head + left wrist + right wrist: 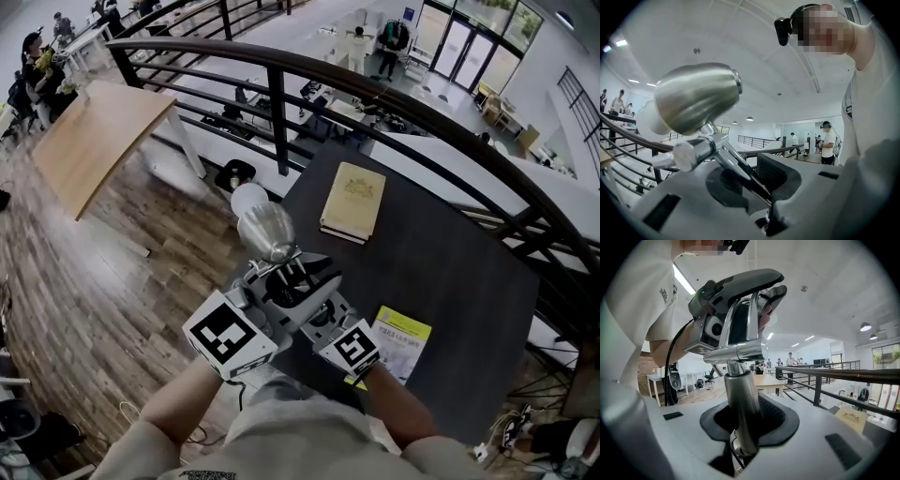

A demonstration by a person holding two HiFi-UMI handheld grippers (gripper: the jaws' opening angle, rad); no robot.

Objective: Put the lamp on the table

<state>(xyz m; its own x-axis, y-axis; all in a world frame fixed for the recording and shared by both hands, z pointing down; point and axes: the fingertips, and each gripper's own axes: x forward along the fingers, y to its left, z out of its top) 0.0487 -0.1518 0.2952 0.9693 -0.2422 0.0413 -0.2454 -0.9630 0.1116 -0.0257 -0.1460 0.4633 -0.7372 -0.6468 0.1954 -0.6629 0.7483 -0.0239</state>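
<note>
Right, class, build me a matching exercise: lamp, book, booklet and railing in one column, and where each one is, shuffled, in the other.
1 lamp
2 book
3 booklet
4 railing

a cream, lying on the dark table
b yellow-green, at that table's near edge
c curving beyond the table
d clamped in left gripper and right gripper

Pairs: 1-d, 2-a, 3-b, 4-c
</note>
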